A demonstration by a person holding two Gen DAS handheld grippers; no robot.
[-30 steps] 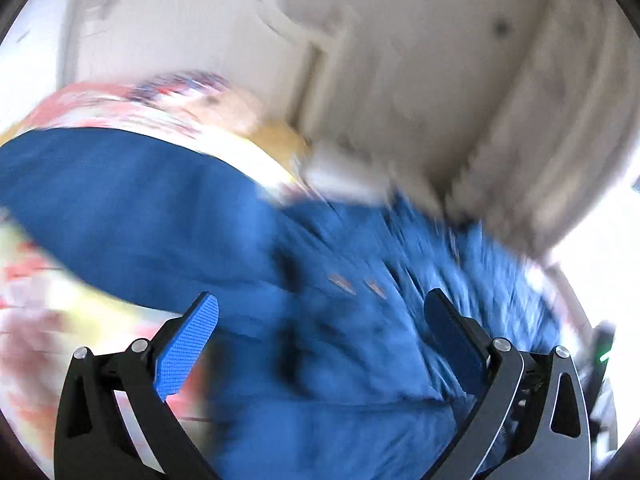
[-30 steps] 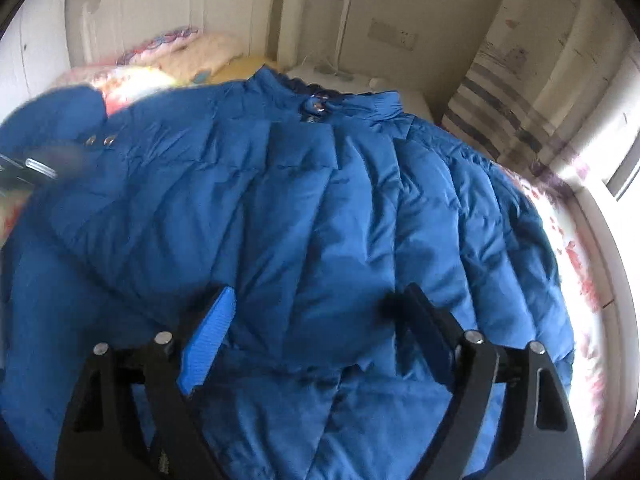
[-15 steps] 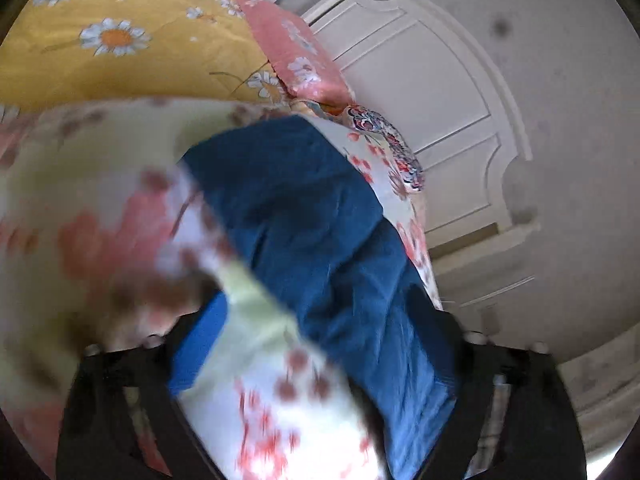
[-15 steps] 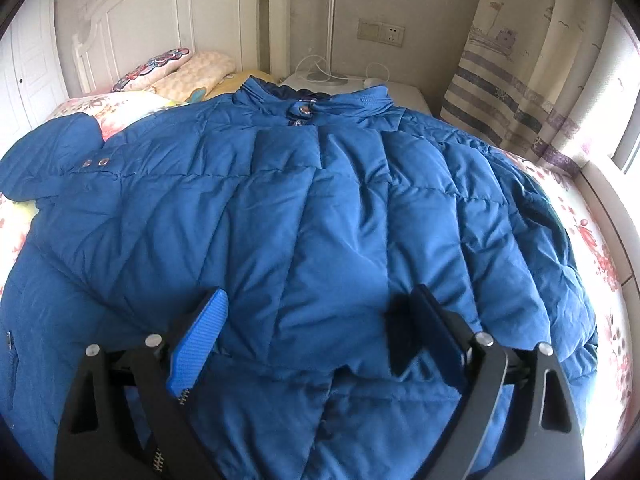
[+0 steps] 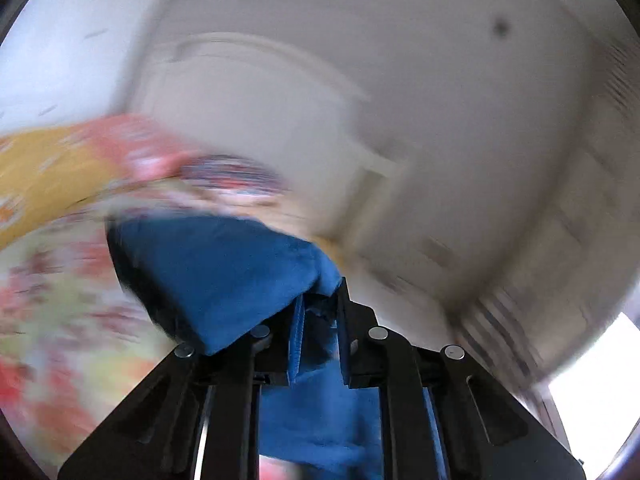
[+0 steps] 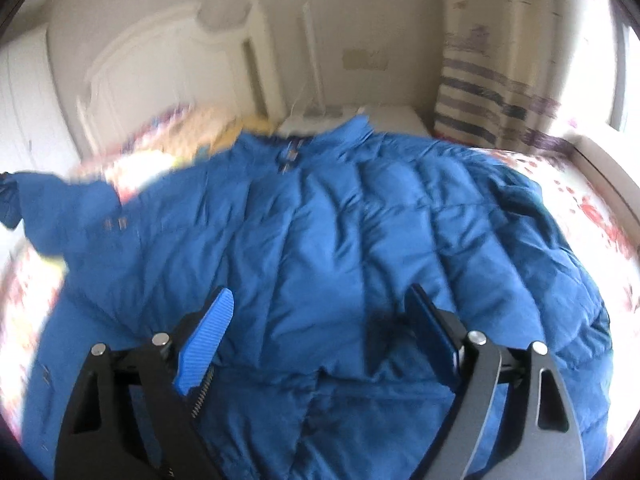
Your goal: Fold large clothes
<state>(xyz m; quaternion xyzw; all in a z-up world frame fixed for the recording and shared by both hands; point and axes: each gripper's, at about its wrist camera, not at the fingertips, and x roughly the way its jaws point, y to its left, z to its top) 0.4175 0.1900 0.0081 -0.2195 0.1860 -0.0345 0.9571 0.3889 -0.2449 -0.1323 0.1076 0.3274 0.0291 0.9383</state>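
Note:
A large blue puffer jacket [image 6: 340, 240] lies spread on the bed, collar toward the headboard. Its left sleeve [image 6: 60, 200] is raised at the far left edge of the right wrist view. My left gripper [image 5: 320, 304] is shut on that blue sleeve [image 5: 224, 272], with fabric bunched between the fingers and hanging below; this view is blurred. My right gripper [image 6: 320, 304] is open and empty, hovering just above the lower middle of the jacket.
The bed has a floral sheet [image 6: 592, 208] and pillows [image 6: 200, 128] by a white headboard [image 6: 160, 60]. A white nightstand [image 6: 360, 116] and a striped curtain [image 6: 488, 96] stand behind. A yellow and floral quilt [image 5: 48, 184] lies left.
My left gripper closed on the jacket's left sleeve and lifted it off the bed. My right gripper stayed open above the jacket and shifted slightly.

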